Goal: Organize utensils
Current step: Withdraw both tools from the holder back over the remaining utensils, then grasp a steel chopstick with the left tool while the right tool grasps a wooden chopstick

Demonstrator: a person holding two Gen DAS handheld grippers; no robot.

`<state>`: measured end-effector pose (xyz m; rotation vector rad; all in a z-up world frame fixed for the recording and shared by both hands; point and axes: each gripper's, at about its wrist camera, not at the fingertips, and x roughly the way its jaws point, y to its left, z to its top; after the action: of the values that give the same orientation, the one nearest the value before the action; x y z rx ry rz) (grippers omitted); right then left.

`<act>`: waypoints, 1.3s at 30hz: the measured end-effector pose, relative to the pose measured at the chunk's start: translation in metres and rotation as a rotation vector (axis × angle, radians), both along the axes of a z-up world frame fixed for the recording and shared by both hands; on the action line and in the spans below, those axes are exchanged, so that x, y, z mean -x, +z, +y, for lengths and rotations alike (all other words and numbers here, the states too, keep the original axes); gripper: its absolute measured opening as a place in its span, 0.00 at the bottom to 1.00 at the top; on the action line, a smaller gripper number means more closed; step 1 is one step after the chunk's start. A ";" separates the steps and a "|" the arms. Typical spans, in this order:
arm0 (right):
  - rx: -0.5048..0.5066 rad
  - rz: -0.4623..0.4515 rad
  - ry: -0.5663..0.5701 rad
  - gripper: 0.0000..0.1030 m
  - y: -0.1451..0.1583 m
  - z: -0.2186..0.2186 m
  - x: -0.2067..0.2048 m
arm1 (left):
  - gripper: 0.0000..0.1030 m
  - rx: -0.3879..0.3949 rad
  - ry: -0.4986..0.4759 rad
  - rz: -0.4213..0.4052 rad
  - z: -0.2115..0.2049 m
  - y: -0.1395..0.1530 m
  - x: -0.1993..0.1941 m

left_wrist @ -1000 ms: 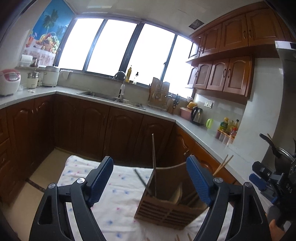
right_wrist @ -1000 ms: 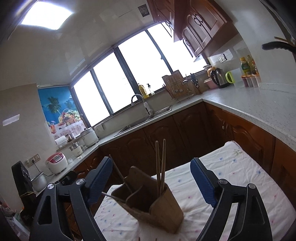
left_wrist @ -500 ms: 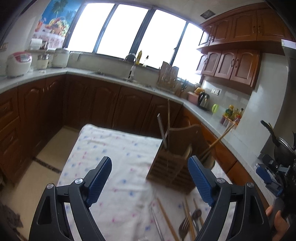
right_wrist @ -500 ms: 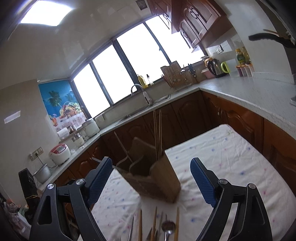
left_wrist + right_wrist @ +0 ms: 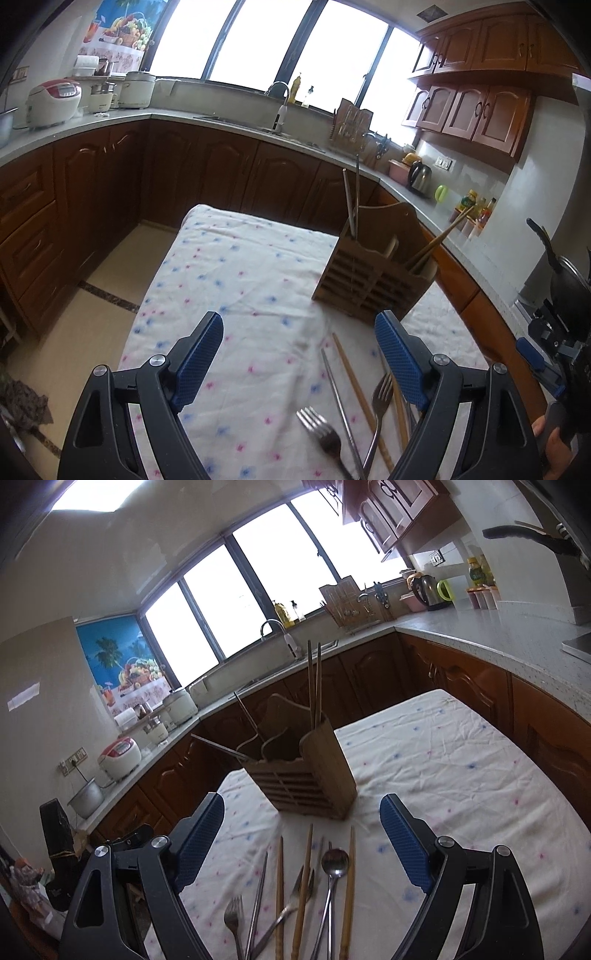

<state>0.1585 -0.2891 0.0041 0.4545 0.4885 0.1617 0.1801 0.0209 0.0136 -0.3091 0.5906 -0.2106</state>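
A wooden slatted utensil holder stands on the flowered tablecloth, with metal and wooden chopsticks sticking out; it also shows in the right wrist view. Loose utensils lie in front of it: forks, a metal chopstick, wooden chopsticks. The right wrist view shows a spoon, a fork and wooden chopsticks. My left gripper is open and empty above the cloth, left of the utensils. My right gripper is open and empty above the pile.
Wooden kitchen cabinets and a grey counter wrap around the table, with a sink, a rice cooker and a kettle. The floor lies to the table's left. My other gripper shows at right.
Both grippers have tilted down and drawn back from the holder, so the loose utensils on the cloth have come into view. Both stay open.
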 end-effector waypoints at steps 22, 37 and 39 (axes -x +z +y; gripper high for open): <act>0.041 0.175 -0.002 0.85 -0.046 -0.001 -0.004 | 0.82 -0.081 -0.063 0.192 -0.020 -0.010 -0.014; 0.060 0.271 0.093 0.49 -0.064 0.012 -0.051 | 0.74 -0.163 -0.135 0.323 -0.060 -0.040 -0.074; 0.063 0.302 0.100 0.39 -0.070 0.012 -0.063 | 0.68 -0.175 -0.148 0.339 -0.066 -0.045 -0.084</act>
<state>0.2218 -0.2772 -0.0661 0.3944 0.8113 0.1745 0.2639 -0.0453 -0.0319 -0.1312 0.9634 -0.2494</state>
